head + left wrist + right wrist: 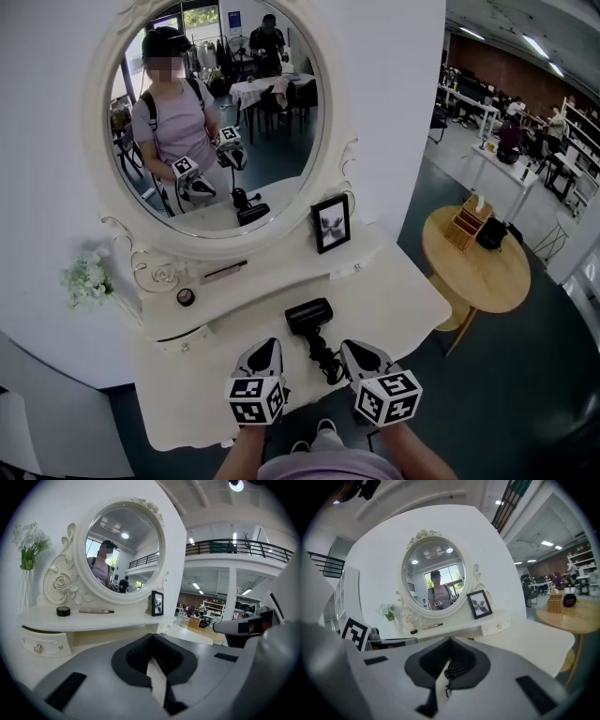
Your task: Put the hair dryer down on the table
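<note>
Black hair dryer [309, 316] shows whole only in head view.

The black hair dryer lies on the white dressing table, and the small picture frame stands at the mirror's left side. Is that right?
Not quite. The picture frame stands at the right side of the mirror, as the head view shows. The black hair dryer does lie on the white dressing table.
</note>
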`<state>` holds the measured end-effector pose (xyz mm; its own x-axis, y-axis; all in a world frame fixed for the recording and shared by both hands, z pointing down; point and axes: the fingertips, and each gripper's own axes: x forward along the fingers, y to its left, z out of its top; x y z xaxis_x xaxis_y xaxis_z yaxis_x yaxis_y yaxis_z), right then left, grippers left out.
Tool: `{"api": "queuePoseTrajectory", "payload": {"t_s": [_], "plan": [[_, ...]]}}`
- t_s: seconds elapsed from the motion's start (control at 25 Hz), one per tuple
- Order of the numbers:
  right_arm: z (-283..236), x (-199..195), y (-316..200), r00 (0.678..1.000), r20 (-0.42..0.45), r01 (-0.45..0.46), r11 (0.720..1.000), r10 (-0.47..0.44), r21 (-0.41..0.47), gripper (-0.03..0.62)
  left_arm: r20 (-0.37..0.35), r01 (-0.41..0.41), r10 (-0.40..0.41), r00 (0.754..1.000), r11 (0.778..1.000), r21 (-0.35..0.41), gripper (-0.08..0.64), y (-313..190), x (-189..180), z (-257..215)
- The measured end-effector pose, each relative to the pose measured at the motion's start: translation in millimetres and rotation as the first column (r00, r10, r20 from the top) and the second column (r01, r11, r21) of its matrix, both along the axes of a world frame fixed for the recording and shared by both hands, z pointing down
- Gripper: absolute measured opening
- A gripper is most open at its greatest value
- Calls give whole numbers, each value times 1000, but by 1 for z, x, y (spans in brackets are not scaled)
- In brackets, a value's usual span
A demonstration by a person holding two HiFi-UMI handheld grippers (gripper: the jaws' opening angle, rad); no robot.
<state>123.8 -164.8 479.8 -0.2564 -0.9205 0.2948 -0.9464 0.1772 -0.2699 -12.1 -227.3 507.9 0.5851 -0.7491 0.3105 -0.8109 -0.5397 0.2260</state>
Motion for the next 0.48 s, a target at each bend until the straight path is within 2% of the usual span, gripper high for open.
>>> {"api": "queuePoseTrajectory", "payload": {"t_s": [0.48], "plan": [[13,-3,0,1000,-6,5,1000,-6,-29,2,-9,-5,5,1000,1000,4,2,-6,2,-2]]}}
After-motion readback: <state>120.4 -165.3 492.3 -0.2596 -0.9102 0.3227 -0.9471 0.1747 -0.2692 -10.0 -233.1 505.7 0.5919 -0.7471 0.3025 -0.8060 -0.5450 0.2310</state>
